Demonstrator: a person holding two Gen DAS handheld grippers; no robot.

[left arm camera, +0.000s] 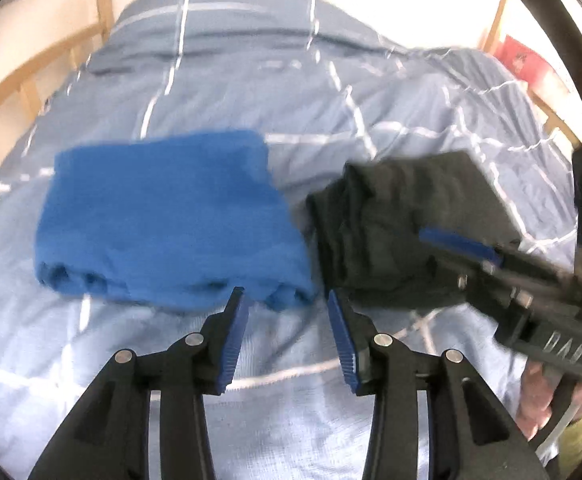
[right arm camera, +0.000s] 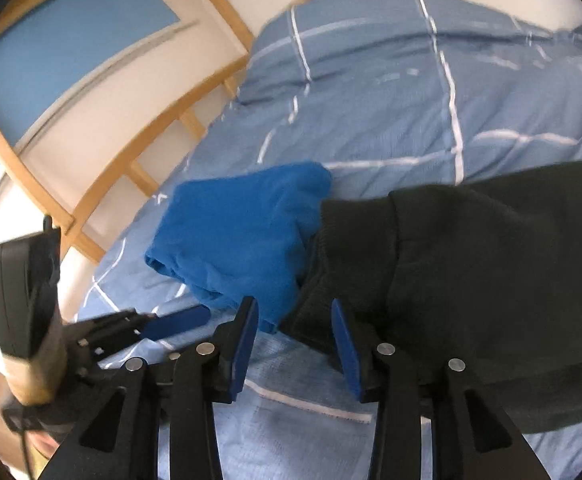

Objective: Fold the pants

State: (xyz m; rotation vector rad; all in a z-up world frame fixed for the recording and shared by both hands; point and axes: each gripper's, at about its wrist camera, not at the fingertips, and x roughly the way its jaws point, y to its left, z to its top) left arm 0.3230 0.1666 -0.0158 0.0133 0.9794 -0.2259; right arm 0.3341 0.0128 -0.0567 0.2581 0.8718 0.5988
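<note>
Two folded garments lie side by side on the bed, on a light blue duvet [left arm camera: 219, 92] crossed with white lines. The blue pants [left arm camera: 171, 220] sit to the left as a neat rectangle with their rolled folds facing the cameras. The dark pants [left arm camera: 403, 220] sit to the right, also folded, and the two bundles nearly touch at their near corners; in the right wrist view the dark cloth overlaps the edge of the blue one.

The left claw [left arm camera: 287, 300] hangs just above the duvet in front of the gap between the two bundles, with its blue-padded fingers spread apart and nothing between them. The right claw [right arm camera: 295, 308] is likewise spread wide and holds nothing; its fingertips point at the near edge where blue and dark cloth meet. From the left wrist view, the right claw reaches in from the right over the near corner of the dark pants, one blue pad showing above the cloth.

A wooden bed rail [right arm camera: 131, 136] runs along the left side of the mattress, with a white wall and a blue panel [right arm camera: 71, 40] behind it. A red object [left arm camera: 527, 64] stands past the far right corner of the bed, too blurred to identify.
</note>
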